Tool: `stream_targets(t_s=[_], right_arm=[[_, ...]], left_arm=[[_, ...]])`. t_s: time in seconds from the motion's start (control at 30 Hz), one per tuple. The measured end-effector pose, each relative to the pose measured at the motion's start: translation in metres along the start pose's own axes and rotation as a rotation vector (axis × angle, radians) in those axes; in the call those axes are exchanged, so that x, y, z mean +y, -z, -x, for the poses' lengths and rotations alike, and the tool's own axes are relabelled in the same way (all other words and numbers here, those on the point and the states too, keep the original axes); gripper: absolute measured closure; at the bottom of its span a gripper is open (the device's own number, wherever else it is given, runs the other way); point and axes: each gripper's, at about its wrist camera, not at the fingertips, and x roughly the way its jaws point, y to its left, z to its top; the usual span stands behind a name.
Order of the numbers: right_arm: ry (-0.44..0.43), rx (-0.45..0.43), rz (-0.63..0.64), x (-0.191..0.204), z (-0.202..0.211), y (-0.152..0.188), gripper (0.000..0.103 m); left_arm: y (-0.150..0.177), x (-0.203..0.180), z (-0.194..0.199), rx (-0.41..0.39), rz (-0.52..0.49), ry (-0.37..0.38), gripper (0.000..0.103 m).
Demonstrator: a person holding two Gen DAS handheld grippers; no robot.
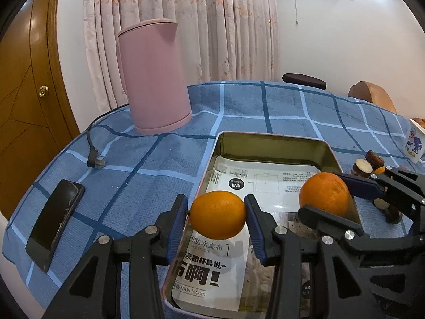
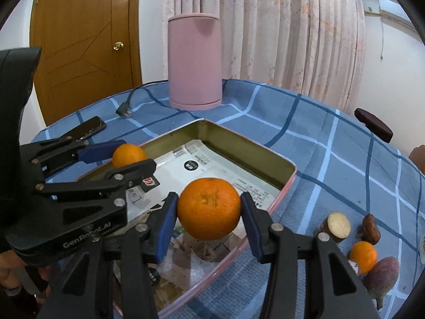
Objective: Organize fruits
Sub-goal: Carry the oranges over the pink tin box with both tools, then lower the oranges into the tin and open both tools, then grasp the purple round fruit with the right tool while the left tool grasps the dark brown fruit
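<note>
My left gripper (image 1: 215,204) is shut on a small orange (image 1: 217,214), held above the left rim of an open metal tin (image 1: 265,136) lined with printed paper. My right gripper (image 2: 208,202) is shut on a larger orange (image 2: 209,208), held over the right side of the same tin (image 2: 240,136). Each view shows the other tool too: the right gripper (image 1: 329,196) with its orange (image 1: 324,192), and the left gripper (image 2: 127,156) with its orange (image 2: 128,154). On the cloth right of the tin lie another small orange (image 2: 362,256), a purple fruit (image 2: 382,273), a cut root piece (image 2: 337,226) and a brown date (image 2: 370,228).
A pink kettle (image 1: 154,79) stands behind the tin, its plug (image 1: 95,160) lying on the blue checked tablecloth. A black phone (image 1: 55,220) lies at the left edge. A white mug (image 1: 414,141) stands at the far right. A wooden door and curtains are behind the table.
</note>
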Motion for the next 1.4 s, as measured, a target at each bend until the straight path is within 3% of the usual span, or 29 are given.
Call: stream_targets(t_s=[0.1,0.2,0.3,0.6,0.83,1.27,1.33,1.4], right_arm=[[0.000,-0.023,-0.009,-0.002,0.006,0.000,0.044],[0.007,-0.051,-0.024,-0.008,0.016,0.000,0.033],[0.015,-0.084,-0.036,-0.019,0.035,0.001,0.030],[0.254,-0.144,-0.173,-0.094,0.102,0.032,0.018],[0.340,-0.099,-0.360,-0.156,0.112,0.056,0.018],[0.274,0.047,-0.428,-0.181,0.083,0.074,0.018],[0.245,0.081,-0.442,-0.185,0.075,0.076,0.023],[0.191,0.096,-0.456,-0.188,0.071,0.078,0.038]], left_arm=[[0.000,-0.001,0.003,0.005,-0.008,-0.018,0.053],[-0.003,-0.001,0.010,-0.006,0.006,-0.024,0.041],[-0.009,-0.008,0.021,-0.032,0.001,-0.008,0.037],[-0.021,-0.075,0.044,-0.084,-0.074,0.129,0.037],[-0.018,-0.132,0.040,-0.042,-0.150,0.248,0.037],[-0.007,-0.161,0.016,0.035,-0.154,0.300,0.038],[-0.005,-0.163,0.016,0.039,-0.153,0.305,0.038],[-0.005,-0.165,0.017,0.042,-0.154,0.312,0.038]])
